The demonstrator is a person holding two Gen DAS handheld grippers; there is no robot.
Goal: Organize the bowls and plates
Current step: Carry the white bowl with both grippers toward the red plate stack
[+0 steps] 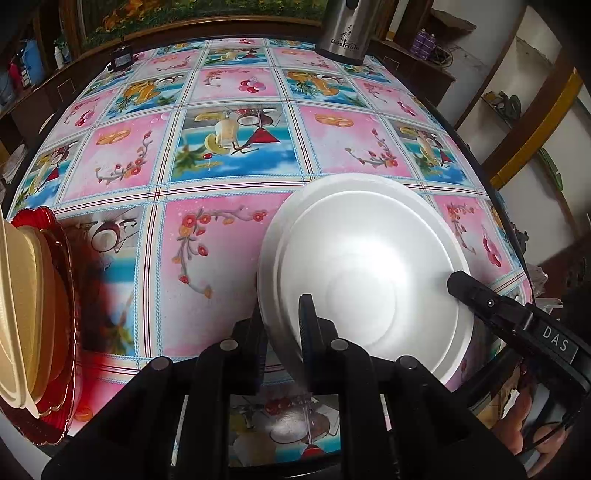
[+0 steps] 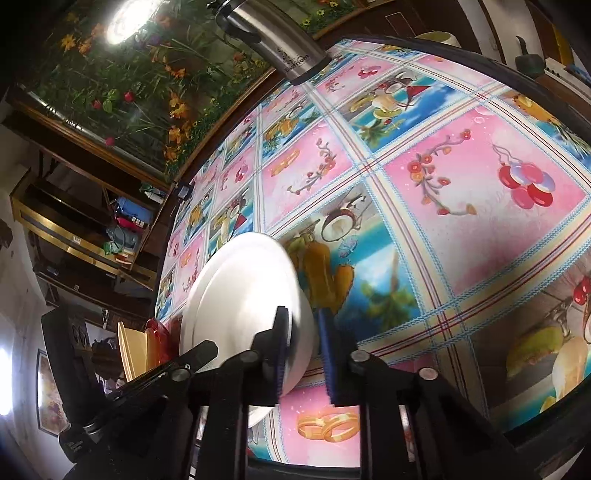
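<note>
A white bowl [image 1: 365,280] with a white plate under it is held tilted above the table. My left gripper [image 1: 284,325] is shut on their near left rim. My right gripper [image 2: 303,354] is clamped on the opposite rim of the white bowl [image 2: 243,306], and one of its fingers [image 1: 476,291] shows in the left wrist view. A red scalloped plate [image 1: 55,310] with cream dishes [image 1: 22,306] stacked on it sits at the table's left edge; this stack also shows in the right wrist view [image 2: 140,350].
The table has a pink and blue patterned cloth [image 1: 236,162]. A steel thermos [image 1: 347,29] stands at the far edge, with a small dark object [image 1: 122,57] at the far left. Shelves and cabinets surround the table.
</note>
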